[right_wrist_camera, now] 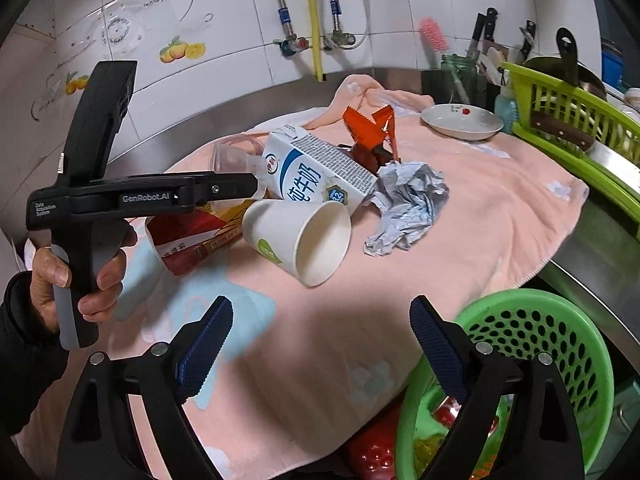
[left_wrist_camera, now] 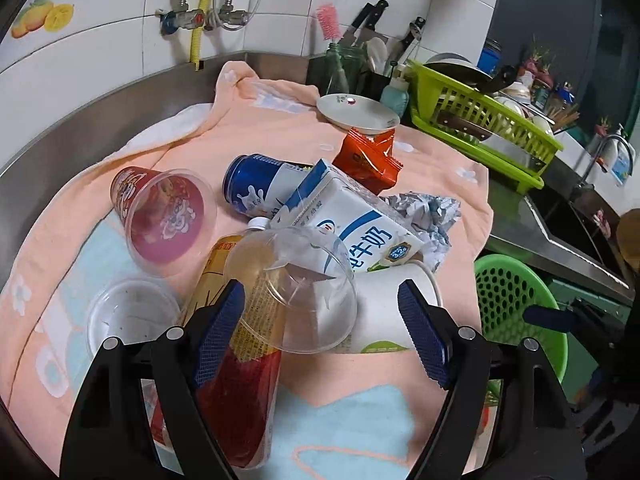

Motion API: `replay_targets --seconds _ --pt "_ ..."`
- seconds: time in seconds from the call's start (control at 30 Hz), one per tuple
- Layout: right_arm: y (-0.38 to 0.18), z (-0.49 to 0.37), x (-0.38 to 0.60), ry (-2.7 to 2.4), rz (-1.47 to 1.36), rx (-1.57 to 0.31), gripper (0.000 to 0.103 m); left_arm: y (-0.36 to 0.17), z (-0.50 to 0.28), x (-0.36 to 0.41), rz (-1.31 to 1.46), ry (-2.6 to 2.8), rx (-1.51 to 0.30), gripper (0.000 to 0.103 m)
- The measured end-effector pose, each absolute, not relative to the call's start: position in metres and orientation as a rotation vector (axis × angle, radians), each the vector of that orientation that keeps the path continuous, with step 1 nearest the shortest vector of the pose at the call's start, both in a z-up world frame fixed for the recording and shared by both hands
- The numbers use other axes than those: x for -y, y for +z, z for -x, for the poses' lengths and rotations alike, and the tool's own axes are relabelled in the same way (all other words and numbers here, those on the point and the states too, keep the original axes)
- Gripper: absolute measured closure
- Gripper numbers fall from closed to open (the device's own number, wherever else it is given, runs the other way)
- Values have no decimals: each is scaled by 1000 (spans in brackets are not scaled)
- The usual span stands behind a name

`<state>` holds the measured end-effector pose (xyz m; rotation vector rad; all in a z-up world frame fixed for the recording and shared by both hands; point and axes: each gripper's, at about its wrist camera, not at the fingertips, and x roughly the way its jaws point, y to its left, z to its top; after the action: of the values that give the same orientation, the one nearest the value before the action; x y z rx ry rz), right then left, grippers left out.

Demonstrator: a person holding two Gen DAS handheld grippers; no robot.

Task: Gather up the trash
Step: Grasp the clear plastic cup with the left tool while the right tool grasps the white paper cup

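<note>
The trash lies heaped on the peach towel [left_wrist_camera: 420, 152] over the steel counter [left_wrist_camera: 80, 120]. A white and blue milk carton [left_wrist_camera: 360, 220] lies tilted at the centre, with a blue can [left_wrist_camera: 256, 184] behind it, an orange wrapper [left_wrist_camera: 368, 160] beyond, and crumpled paper [right_wrist_camera: 404, 204] beside it. A red printed plastic cup [left_wrist_camera: 160, 216] lies on its side to the left, and a clear lid [left_wrist_camera: 128, 316] lies flat nearer me. A clear plastic cup [left_wrist_camera: 296, 288] lies tipped over a red and yellow bottle [left_wrist_camera: 240, 344], touching a white paper cup [right_wrist_camera: 300, 240] lying on its side. The green basket [right_wrist_camera: 532, 340] sits below the counter edge at the right, with some red and yellow items inside.

My left gripper [left_wrist_camera: 320, 320] has its jaws spread wide around the clear cup without pressing on it. My right gripper [right_wrist_camera: 320, 340] is spread wide too, empty above bare towel, its right finger over the basket rim
</note>
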<state>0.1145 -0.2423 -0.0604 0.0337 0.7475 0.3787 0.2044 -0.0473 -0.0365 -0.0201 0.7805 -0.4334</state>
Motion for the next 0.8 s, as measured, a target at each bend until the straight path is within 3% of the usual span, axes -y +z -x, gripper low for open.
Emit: replay_targets --seconds 0.8 --pt "-80 -141 234 416 -55 -777 16 -30 -188 28 34 -483 -707 22"
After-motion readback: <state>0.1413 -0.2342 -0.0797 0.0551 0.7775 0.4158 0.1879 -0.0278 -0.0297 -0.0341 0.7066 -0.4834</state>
